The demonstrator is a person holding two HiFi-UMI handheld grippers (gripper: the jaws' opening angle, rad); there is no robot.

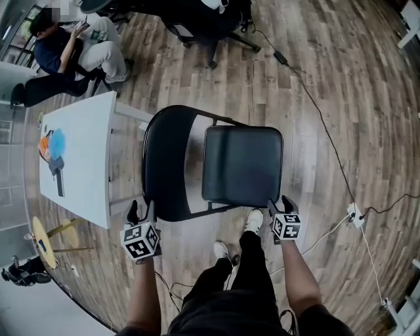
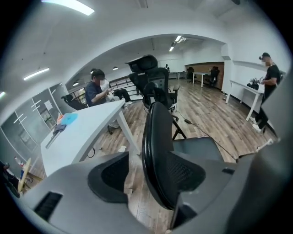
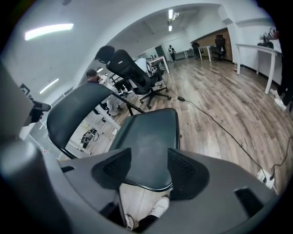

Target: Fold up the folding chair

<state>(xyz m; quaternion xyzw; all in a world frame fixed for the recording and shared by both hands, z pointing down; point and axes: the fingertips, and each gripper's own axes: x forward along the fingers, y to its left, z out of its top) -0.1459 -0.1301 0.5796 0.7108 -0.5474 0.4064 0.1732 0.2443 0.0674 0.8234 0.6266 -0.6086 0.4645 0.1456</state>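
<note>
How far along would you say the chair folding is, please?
Done: nothing; the seat lies flat. In hand: the open left claw straddles the backrest edge, the open right claw sits at the seat's near corner. Left: gripping, then folding the seat up.

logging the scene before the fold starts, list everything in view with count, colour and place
folding chair: one, black, unfolded, floor centre
table: one, white, left of the chair
orange and blue item: one, on the table
dark tool: one, on the table beside it
office chair: at least one, black, beyond the chair
seated person: one, dark top, far left
standing person: one, dark clothes, at a far desk
cable: one, black, on the floor to the right
power strip: one, white, floor right
floor: brown wood planks
left gripper: one, grey, open, backrest edge between jaws
right gripper: one, grey, open, at the seat's front corner
shoes: two, white, beneath the seat's front
</note>
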